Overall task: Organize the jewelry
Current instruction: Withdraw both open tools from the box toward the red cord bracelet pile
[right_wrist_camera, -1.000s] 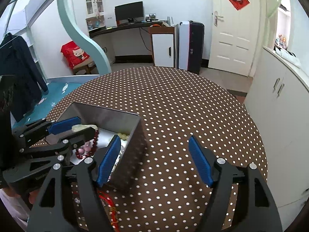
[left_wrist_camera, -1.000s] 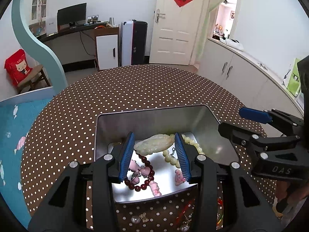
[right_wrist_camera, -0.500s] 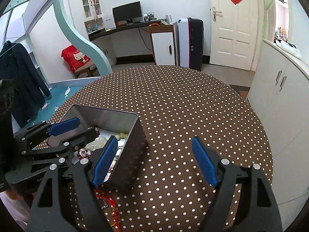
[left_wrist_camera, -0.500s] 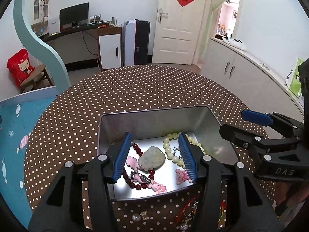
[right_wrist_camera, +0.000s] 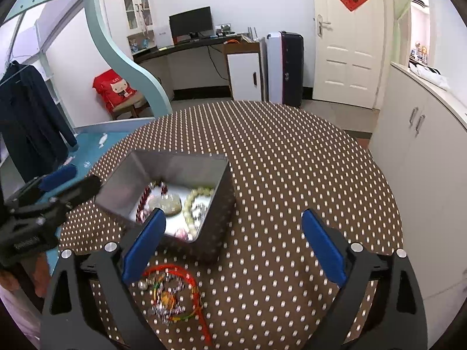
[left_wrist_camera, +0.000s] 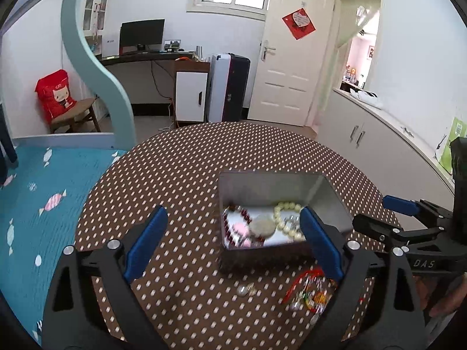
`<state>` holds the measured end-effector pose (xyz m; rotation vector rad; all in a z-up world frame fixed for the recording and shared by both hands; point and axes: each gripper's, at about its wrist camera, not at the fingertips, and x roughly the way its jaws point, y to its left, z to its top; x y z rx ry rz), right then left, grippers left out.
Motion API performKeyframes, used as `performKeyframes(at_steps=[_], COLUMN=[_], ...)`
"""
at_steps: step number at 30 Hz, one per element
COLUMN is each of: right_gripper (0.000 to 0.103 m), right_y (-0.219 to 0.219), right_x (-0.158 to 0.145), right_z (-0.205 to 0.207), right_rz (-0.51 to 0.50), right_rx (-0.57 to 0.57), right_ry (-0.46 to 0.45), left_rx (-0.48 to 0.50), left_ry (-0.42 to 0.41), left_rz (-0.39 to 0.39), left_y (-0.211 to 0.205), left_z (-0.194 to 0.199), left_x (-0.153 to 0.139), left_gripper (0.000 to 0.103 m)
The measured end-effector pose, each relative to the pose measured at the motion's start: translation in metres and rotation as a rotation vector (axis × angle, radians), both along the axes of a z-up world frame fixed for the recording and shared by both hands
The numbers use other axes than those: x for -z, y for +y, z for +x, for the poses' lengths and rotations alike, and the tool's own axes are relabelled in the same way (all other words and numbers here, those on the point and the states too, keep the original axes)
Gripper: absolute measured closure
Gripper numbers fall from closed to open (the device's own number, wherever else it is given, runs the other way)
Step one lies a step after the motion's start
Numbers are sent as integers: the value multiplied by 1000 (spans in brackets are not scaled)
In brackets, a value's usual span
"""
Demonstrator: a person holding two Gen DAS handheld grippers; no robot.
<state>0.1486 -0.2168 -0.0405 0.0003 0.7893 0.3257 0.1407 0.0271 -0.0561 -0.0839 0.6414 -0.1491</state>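
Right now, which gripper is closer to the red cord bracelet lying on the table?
Right. The right gripper hangs just above the red cord bracelet, its left finger beside it; the left gripper sits farther left.

Round polka-dot table [right_wrist_camera: 292, 160] carries metal tin [right_wrist_camera: 216, 227], red-cord charms [right_wrist_camera: 172, 294] (tangled), pearl earring [left_wrist_camera: 245, 290] beside

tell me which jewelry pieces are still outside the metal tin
The red-corded charm bracelet and the small pearl earring lie on the dotted tablecloth; the rest sit inside.
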Motion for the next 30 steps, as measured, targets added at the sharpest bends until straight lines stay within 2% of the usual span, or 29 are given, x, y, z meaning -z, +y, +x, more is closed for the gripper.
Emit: performKeyframes(at_steps=[7, 11, 16, 18, 19, 21, 25, 27, 29, 30], right_gripper=[8, 8, 8, 8, 8, 8, 8, 8, 8, 8], right_y=[3, 7, 12, 16, 16, 18, 15, 15, 19, 20], right_x=[22, 32, 43, 44, 44, 43, 41, 38, 35, 34], right_z=[-22, -30, -33, -35, -36, -37, -40, -45, -50, -54], right_rz=[-16, -21, -14, -14, -17, -17, -1, 14, 19, 17], right_rx=[43, 52, 62, 59, 58, 62, 61, 38, 4, -14], right_ry=[71, 104, 139, 141, 140, 143, 137, 117, 104, 89], left_rx=[26, 46, 84, 108, 127, 145, 156, 170, 181, 201], left_ry=[98, 117, 100, 80, 77, 85, 107, 99, 117, 141], left_rz=[27, 41, 33, 22, 5, -21, -11, -1, 17, 24], left_y=[13, 13, 6, 4, 2, 0, -3, -6, -10, -13], left_z=[-26, -36, -38, -37, -35, -31, -25, -25, -22, -20], left_x=[31, 47, 54, 54, 56, 62, 71, 70, 73, 76], left_gripper=[10, 10, 11, 19, 29, 39, 58, 59, 76, 81])
